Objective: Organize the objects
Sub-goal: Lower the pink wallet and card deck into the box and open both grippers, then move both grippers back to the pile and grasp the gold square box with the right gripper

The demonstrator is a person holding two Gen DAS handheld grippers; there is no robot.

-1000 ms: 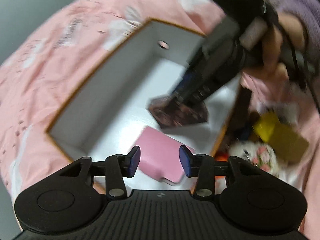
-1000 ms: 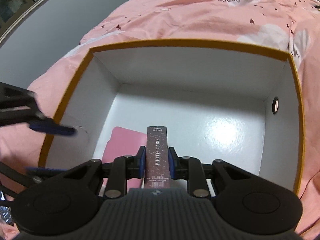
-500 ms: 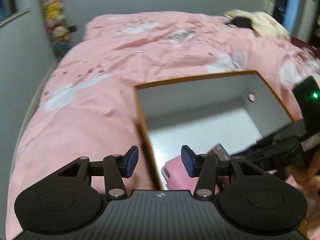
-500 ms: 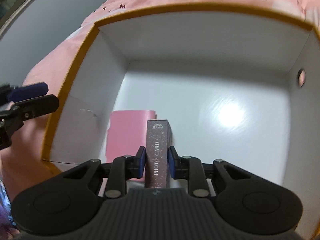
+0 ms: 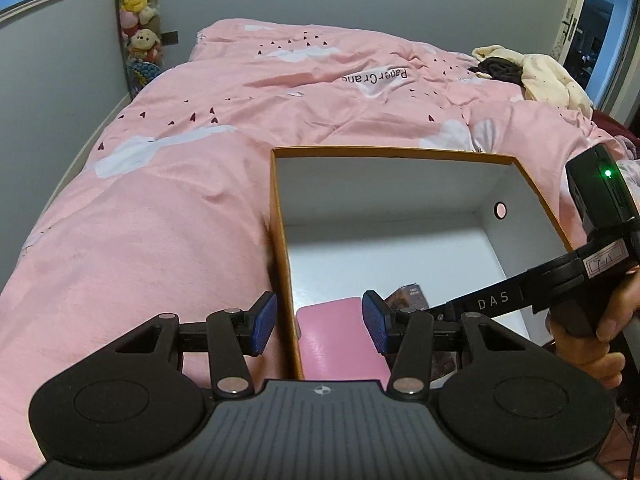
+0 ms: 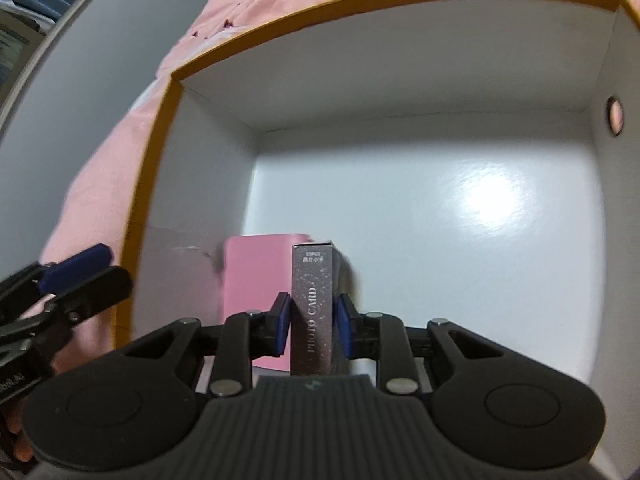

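Fingers first, right at the lens: the right gripper [image 6: 312, 330] has its blue pads pinched on the narrow sides of a dark, speckled photo card box [image 6: 312, 304], lettered "PHOTO CARD" along its length, and it hangs low inside the storage box [image 6: 396, 4]. Just beyond it, at eleven o'clock, a flat pink case [image 6: 256, 276] lies on the glossy white floor close to the left wall; whether the card box touches the floor cannot be told.

Over on the left wrist view, the left gripper [image 5: 319, 324] stands wide and holds nothing, one pad outside the orange rim, the other over the interior, straddling the near left wall. The pink case [image 5: 338, 340] sits straight ahead between the pads, down in the near left corner. At two o'clock, the dark card box [image 5: 408, 298] peeks out beside the right gripper's arm, a hand [image 5: 588, 344] wrapped on its handle at three. Farther on, the white interior runs back to a round hole in the right wall. Beyond, the pink duvet [image 5: 180, 216] spreads out, pale clothes [image 5: 536, 76] heaped at one o'clock, plush toys [image 5: 138, 8] stacked at eleven.
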